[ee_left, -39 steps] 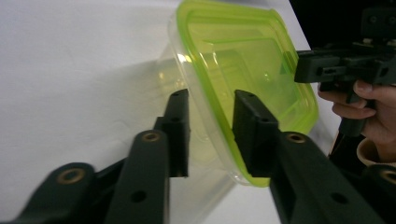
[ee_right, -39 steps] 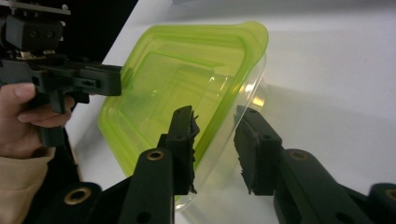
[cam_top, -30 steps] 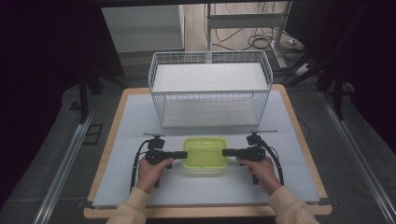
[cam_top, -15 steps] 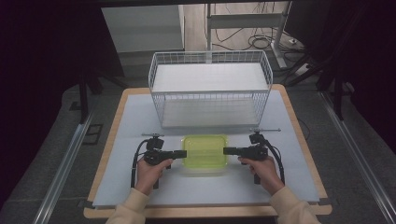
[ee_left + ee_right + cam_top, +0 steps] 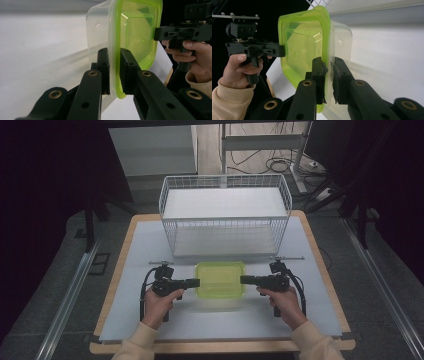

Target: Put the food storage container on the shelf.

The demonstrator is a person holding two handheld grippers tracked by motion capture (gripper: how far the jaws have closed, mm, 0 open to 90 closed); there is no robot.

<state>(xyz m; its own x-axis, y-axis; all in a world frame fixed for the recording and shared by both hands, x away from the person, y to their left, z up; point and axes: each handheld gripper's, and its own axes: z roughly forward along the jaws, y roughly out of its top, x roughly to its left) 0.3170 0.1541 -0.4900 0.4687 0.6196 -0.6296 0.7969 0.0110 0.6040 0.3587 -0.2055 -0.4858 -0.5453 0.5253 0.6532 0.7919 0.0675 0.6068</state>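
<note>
Left tongs (image 5: 193, 283) are clamped on the left rim of the container (image 5: 220, 279), with the lime lid (image 5: 135, 32) edge pinched between the jaws in the left gripper view. Only the lip is caught, not the clear body. Risk: a thin flexible rim can peel out of the jaws if that hand pulls outward or twists.

The container sits at the front middle of the surface (image 5: 125, 320), between the two hands and just in front of the wire basket (image 5: 225, 215). There is a soft shadow beneath it in the high view, so it may be slightly lifted, though I can't tell for sure.

Right tongs (image 5: 246, 280) are closed on the opposite rim, the same shallow bite in the right gripper view. The right pads (image 5: 336, 82) look chewed up, so grip is probably weaker on that side.

Failure modes from here:
- Hands drift apart, and one side slips off.
- Uneven lift tilts the container, and the lid may pop off the tub if it isn't fully sealed.
- Moving toward the basket, the container could catch the front wire wall if it isn't raised high enough.
</note>
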